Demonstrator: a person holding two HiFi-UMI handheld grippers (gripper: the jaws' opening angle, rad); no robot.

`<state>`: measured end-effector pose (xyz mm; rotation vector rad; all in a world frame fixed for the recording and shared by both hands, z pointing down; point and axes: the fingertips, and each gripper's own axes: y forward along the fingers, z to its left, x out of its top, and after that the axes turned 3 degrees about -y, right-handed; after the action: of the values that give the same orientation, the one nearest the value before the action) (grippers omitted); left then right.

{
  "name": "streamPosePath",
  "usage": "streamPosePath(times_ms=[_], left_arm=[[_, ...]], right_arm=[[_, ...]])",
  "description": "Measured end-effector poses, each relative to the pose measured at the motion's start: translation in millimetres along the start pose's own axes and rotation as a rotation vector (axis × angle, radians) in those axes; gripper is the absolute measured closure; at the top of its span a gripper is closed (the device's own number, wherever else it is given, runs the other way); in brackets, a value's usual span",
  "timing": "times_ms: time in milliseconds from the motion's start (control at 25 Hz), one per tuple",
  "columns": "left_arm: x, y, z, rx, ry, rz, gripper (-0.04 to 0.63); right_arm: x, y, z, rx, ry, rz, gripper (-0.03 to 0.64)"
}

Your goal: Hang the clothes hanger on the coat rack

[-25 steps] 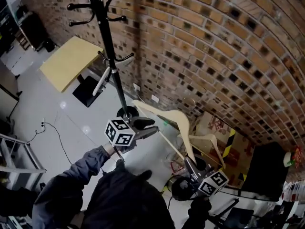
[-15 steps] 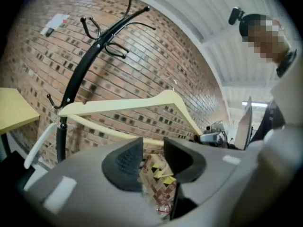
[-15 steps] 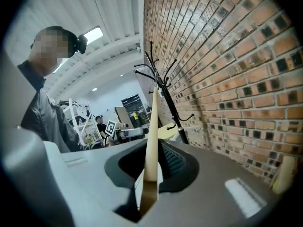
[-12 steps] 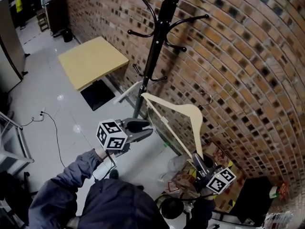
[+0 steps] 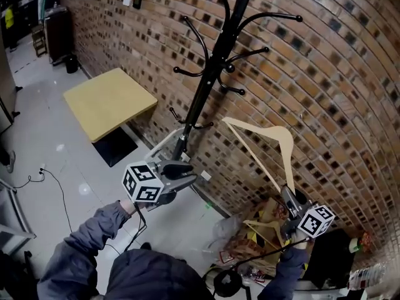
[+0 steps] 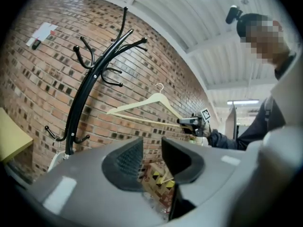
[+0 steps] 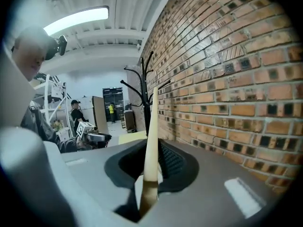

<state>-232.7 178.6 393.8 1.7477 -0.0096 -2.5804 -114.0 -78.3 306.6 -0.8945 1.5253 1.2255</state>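
A pale wooden clothes hanger (image 5: 270,137) hangs in the air in front of the brick wall, to the right of the black coat rack (image 5: 211,74). My right gripper (image 5: 288,197) is shut on one end of the hanger, whose arm (image 7: 151,136) runs straight out between its pads. The hanger touches no hook. My left gripper (image 5: 189,174) stands open near the rack's pole; its jaws have just been closing, with nothing between them. The left gripper view shows the hanger (image 6: 151,109) to the right of the rack (image 6: 87,86).
A yellow table (image 5: 109,102) stands left of the rack's base. Boxes, bags and a second wooden hanger (image 5: 265,229) lie on the floor by the wall below my right gripper. A cable (image 5: 53,180) runs over the floor at the left. People (image 7: 75,110) stand far off.
My right gripper has lifted the hanger up and to the right along the wall, to about the height of the rack's lower hooks. The left gripper has risen too.
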Motion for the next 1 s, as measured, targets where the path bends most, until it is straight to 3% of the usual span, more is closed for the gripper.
streamPosePath(times_ms=[120, 280, 400, 640, 1000], left_arm=[[10.9, -4.3, 2.1, -0.028, -0.017, 0.000, 0.491], [35.4, -7.0, -4.2, -0.038, 0.052, -0.005, 0.491], [48.3, -9.1, -4.0, -0.022, 0.082, -0.029, 0.491], [47.7, -13.4, 7.5, 0.030, 0.056, -0.045, 0.492], [48.2, -22.9, 12.9, 0.084, 0.076, -0.056, 0.492]], right_arm=[[19.7, 15.7, -18.7, -0.033, -0.009, 0.002, 0.560], [47.7, 55.5, -38.8, -0.045, -0.041, 0.015, 0.560], [67.3, 94.9, -52.9, -0.033, -0.059, 0.020, 0.560], [116.2, 167.4, -62.6, 0.026, -0.099, 0.007, 0.560], [128.5, 254.9, -65.7, 0.059, -0.138, 0.086, 0.560]])
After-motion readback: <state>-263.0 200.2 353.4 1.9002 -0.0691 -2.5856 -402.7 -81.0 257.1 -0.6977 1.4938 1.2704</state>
